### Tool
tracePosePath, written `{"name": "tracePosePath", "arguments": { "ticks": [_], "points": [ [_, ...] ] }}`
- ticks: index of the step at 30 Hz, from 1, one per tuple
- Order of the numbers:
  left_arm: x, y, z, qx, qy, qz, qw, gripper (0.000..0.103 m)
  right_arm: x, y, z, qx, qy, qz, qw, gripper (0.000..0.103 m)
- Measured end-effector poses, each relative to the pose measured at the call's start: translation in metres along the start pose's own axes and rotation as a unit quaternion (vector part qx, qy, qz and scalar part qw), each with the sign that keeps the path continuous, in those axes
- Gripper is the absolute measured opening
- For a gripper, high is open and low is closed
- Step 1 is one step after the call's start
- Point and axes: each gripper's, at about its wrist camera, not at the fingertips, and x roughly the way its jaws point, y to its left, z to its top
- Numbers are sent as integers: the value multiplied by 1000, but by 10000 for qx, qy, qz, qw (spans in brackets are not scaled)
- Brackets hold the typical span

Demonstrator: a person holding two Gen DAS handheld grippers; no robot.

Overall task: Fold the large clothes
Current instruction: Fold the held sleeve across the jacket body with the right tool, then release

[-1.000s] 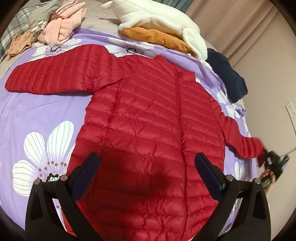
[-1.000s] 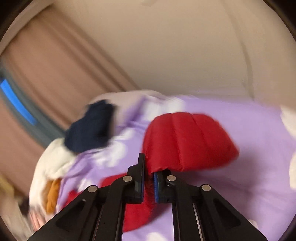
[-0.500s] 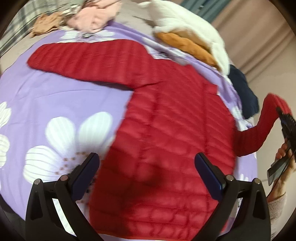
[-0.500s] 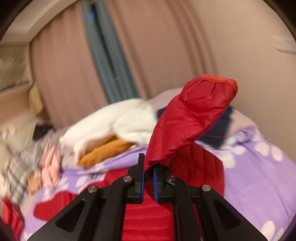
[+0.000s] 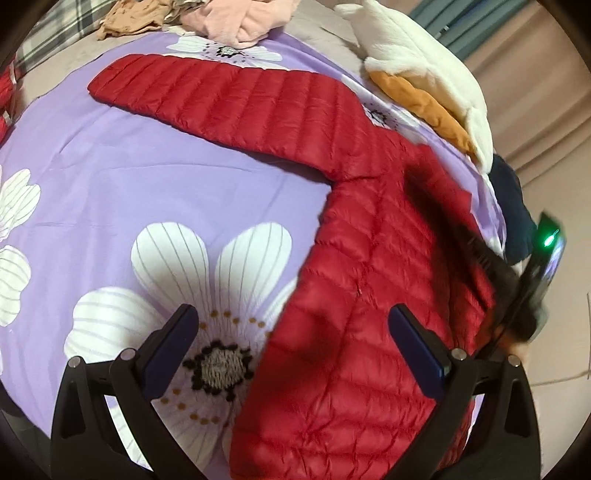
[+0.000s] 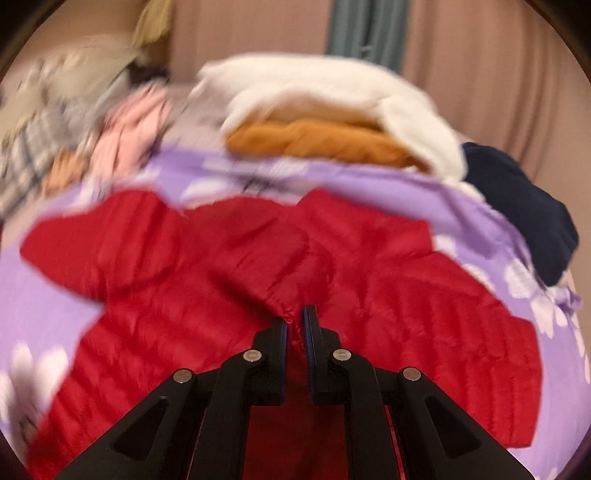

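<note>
A red quilted puffer jacket (image 5: 369, 280) lies flat on a purple flowered bedsheet (image 5: 110, 192). Its left sleeve (image 5: 229, 92) stretches out to the far left. My left gripper (image 5: 291, 332) is open and empty, hovering over the jacket's lower left edge. My right gripper (image 6: 294, 325) is shut on the cuff of the jacket's right sleeve (image 6: 266, 258), holding it over the jacket's chest (image 6: 406, 295). The right gripper also shows blurred at the right edge of the left wrist view (image 5: 517, 295).
A white fleece garment (image 5: 424, 62) over an orange one (image 5: 421, 99) lies past the collar. A navy garment (image 5: 517, 218) sits at the far right edge. Pink (image 5: 240, 18), tan and plaid clothes are heaped at the far left.
My right gripper has carried the right sleeve up and over, from off the bed's side onto the jacket's body. My left gripper has shifted left, toward the jacket's lower left edge.
</note>
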Motion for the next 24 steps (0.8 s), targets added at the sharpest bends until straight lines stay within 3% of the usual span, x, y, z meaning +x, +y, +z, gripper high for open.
{"name": "tracePosePath", "arguments": {
  "ticks": [3, 7, 10, 15, 21, 24],
  "points": [
    [11, 10, 14, -286, 80, -97, 9995, 103, 21, 11, -10, -342, 632, 265, 9971, 16],
    [21, 24, 33, -657, 149, -540, 9963, 103, 0, -9, -7, -38, 589, 848, 9946, 48],
    [28, 37, 45, -1043, 191, -939, 9899, 103, -27, -32, 7, 404, 245, 1345, 9898, 48],
    [29, 66, 60, -1825, 93, -1618, 9698, 103, -23, -42, 25, 902, 53, 1347, 9868, 48],
    [22, 105, 75, -2459, -218, -1984, 9485, 103, 17, -18, 22, 1140, -34, 1163, 9866, 41],
    [21, 126, 81, -2676, -341, -2049, 9409, 103, 47, 0, 13, 950, 434, 1190, 9874, 40]
  ]
}}
